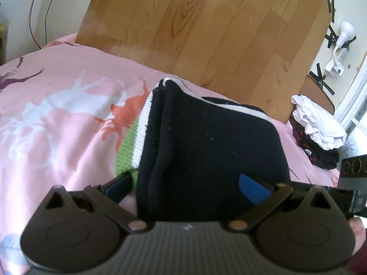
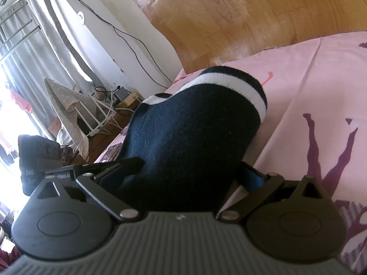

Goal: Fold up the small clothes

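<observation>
A dark navy knitted garment (image 1: 206,146) with white and green stripes lies folded in thick layers on the pink bedspread (image 1: 57,96). My left gripper (image 1: 183,188) is closed around its near edge, blue pads (image 1: 251,189) pressing the fabric from both sides. In the right wrist view the same navy garment (image 2: 188,133) with its white stripe fills the space between the fingers. My right gripper (image 2: 190,174) is shut on that bundle and holds it just above the bedspread (image 2: 321,80).
A wooden headboard (image 1: 195,27) stands behind the bed. A pile of white and dark clothes (image 1: 318,128) lies at the bed's right. A bedside table with a lamp, cables and a router (image 2: 96,114) stands at the left of the right wrist view.
</observation>
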A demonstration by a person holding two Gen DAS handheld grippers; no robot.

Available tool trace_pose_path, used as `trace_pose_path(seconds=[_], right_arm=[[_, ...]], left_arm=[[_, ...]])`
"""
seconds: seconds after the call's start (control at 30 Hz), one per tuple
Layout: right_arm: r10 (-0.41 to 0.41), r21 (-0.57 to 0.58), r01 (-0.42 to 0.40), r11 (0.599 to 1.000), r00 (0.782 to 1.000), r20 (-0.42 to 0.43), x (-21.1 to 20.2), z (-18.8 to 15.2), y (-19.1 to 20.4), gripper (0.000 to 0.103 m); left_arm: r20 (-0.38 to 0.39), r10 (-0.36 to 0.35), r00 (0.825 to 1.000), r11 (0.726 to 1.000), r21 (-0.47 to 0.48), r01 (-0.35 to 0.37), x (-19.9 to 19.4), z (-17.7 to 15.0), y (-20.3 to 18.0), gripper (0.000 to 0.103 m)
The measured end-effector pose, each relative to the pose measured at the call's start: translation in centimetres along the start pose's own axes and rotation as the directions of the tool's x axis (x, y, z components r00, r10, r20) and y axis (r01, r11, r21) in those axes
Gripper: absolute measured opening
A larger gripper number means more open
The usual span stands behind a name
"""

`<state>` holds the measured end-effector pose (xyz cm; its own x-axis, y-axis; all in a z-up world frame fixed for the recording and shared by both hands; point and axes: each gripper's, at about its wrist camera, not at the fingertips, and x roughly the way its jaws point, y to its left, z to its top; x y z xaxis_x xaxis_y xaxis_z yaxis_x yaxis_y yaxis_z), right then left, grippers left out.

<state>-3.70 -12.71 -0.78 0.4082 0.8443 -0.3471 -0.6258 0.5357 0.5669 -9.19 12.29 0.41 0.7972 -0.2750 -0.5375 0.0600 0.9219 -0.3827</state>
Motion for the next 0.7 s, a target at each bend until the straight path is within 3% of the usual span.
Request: trace_pose_path(seconds=[0.7], right_arm=[[-0.023, 0.007, 0.023, 1.000, 1.000, 0.006, 0.12, -0.19, 0.37, 0.103]], left_arm=[[0.003, -0.017, 1.000, 1.000, 0.013, 0.017, -0.01, -0.27, 0.05, 0.103]])
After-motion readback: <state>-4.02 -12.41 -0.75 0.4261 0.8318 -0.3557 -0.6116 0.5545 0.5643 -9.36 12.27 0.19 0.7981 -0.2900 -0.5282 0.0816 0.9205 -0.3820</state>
